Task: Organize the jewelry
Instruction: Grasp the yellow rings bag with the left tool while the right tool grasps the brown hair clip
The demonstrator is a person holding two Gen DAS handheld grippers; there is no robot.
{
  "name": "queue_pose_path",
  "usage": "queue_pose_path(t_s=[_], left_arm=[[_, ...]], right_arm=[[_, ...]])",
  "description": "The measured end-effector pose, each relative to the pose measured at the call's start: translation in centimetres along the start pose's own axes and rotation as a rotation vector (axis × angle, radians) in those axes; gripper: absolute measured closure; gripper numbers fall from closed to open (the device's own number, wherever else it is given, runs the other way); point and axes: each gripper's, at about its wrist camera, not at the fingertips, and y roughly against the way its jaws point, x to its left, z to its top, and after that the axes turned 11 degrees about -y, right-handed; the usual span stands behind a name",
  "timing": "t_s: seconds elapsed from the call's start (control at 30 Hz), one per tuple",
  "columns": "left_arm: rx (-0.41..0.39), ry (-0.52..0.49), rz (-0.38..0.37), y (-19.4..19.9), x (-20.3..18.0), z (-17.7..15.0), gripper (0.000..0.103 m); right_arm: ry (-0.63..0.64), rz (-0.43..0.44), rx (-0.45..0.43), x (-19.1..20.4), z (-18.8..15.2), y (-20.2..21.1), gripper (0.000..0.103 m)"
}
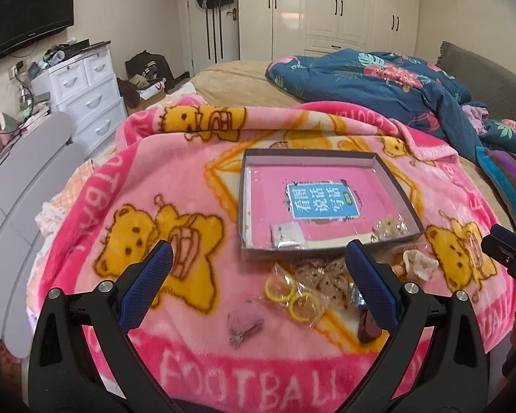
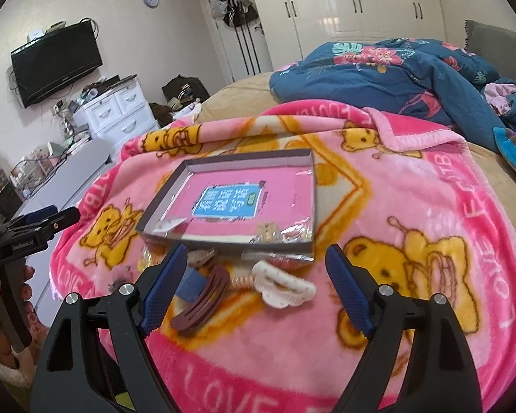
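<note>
On the pink bear-print blanket (image 1: 175, 186), just before the near edge of the shallow cardboard box (image 1: 245, 186), a loose pile of small accessories is spread. The bagged yellow hoop earrings (image 1: 294, 296) are likely light and slippery in their plastic sleeve, so the bag's edge is judged the safest hold. The dark red hair clip (image 2: 203, 304) and the white claw clip (image 2: 285, 285) look stiff yet brittle — each is best pinched across its spine, not its teeth. A small sachet (image 1: 289, 235) and a bagged clear-beaded piece (image 1: 390, 229) already lie inside the box, along its near wall.

The left gripper (image 1: 258, 251) is seen spread wide above the earrings, nothing touched. The right gripper (image 2: 256, 253) is likewise held wide apart over the two clips, empty — no pad is in contact with anything.
</note>
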Motion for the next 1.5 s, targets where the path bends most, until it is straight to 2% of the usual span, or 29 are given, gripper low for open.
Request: queue_pose_path(t_s=[0.6,0.97,1.3,1.5], left_arm=[[0.087,-0.052,0.003,-1.2,-0.8,-3.2,0.009],[0.123,-0.096,-0.047,-2.1,-1.9,-4.9,0.009],[0.125,-0.109,-0.093,-3.3,-1.4,-5.7,0.009],[0.137,-0.175,-0.114,-4.8,-1.7,-6.1,0.009]], right_arm=[[0.022,0.039,0.124,2.3,-4.1,-2.1,0.021],[0.037,0.058,0.196,3.9,-6.4,-4.1,0.021],[0.024,0.054,0.263,4.3,-7.6,-6.8,0.022],[0.007,0.041,0.314,4.2,-8.2,-9.5,0.035]])
